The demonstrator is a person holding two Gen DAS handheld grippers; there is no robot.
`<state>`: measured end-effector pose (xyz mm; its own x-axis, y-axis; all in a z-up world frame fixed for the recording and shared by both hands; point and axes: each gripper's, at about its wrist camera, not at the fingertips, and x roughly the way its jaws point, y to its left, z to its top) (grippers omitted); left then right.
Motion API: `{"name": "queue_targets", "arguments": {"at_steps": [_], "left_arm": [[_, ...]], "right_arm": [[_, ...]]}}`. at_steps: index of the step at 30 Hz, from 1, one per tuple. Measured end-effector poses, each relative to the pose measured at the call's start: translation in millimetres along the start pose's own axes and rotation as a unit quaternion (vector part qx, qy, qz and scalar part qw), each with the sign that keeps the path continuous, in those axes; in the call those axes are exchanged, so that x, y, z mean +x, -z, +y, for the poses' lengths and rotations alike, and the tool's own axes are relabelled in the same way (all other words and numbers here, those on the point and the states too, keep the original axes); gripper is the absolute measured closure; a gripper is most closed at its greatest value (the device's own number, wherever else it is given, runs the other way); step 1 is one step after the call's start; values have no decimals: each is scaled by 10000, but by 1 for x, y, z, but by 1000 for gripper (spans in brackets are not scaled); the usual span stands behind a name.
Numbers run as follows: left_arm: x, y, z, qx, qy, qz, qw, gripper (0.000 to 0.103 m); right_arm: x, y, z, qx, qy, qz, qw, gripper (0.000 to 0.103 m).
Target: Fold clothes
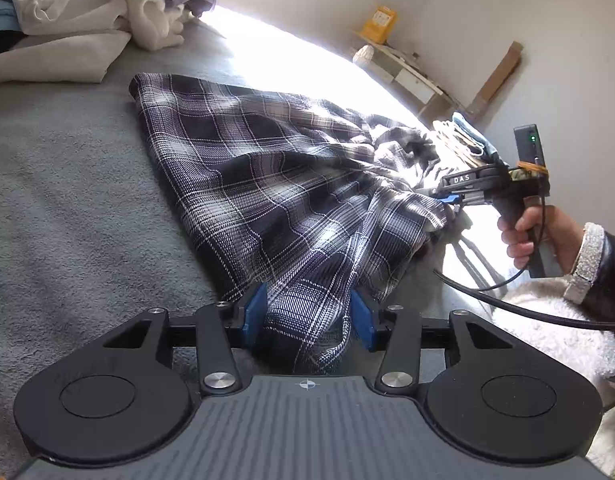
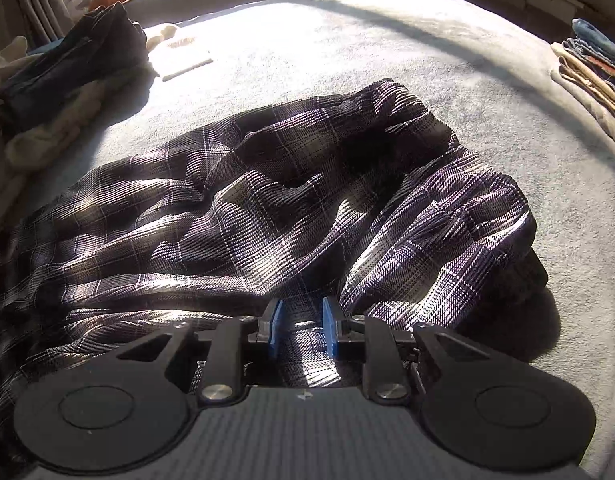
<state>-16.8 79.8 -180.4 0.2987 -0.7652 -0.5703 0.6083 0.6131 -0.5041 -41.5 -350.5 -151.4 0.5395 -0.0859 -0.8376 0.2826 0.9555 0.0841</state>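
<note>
1. The plaid garment point(image 1: 267, 168) lies spread on the grey bed point(image 1: 67, 200), partly flat and partly rumpled. In my left view its long axis runs from my left gripper point(image 1: 307, 316) at 6 o'clock up toward 11 o'clock, where a straight edge ends in a corner.

2. My left jaws stand fairly wide apart with a bunched end of the cloth between the blue pads point(image 1: 253, 312). The cloth fills the gap, but whether the pads actually press it I cannot tell.

3. My right gripper point(image 2: 301, 330) sits at the garment's near edge. Its jaws are narrower, with plaid lying between and under them; a firm pinch I cannot confirm. In the left view that gripper point(image 1: 447, 196) shows at 3 o'clock, at the rumpled side, held by my right hand point(image 1: 539, 236).

4. The relation that matters: the 2 grippers sit on 2 different edges of 1 garment, the left at the narrow end, the right at the crumpled side. From the right view the bulk spreads toward 9 and 12 o'clock.

5. My judgement: any fold turns on carrying cloth along that 6-to-11 axis. The left is nearer the flat half, the right nearer the wrinkles.

6. Other clothes point(image 2: 595, 72) lie stacked at 2 o'clock in the right view, well apart.
</note>
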Motion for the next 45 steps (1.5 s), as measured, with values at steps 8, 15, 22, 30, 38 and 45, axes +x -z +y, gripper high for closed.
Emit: {"name": "queue_targets", "arguments": {"at_steps": [8,15,22,30,38,45], "left_arm": [[2,-1,0,51,45,44,10000,55],[1,1,4,-50,121,0,9999,54],[0,-2,7,-204,229,39,9995,51],[-8,-6,16,-960,253,-104,9950,51],[-28,-9,36,-1932,276,-467,9797,46],[-37,-6,49,-2264,135,-587,9722,45]], "right_arm": [[-8,-58,18,88,-117,-601,9981,80],[65,-82,-44,1866,-377,-508,9804,78],[5,-60,-36,1602,-908,-744,9801,73],[-81,-7,85,-1530,-2438,-655,9554,63],[-111,103,192,-4489,-2445,-950,8542,60],[-108,165,228,-6086,-2078,-1535,7503,41]]}}
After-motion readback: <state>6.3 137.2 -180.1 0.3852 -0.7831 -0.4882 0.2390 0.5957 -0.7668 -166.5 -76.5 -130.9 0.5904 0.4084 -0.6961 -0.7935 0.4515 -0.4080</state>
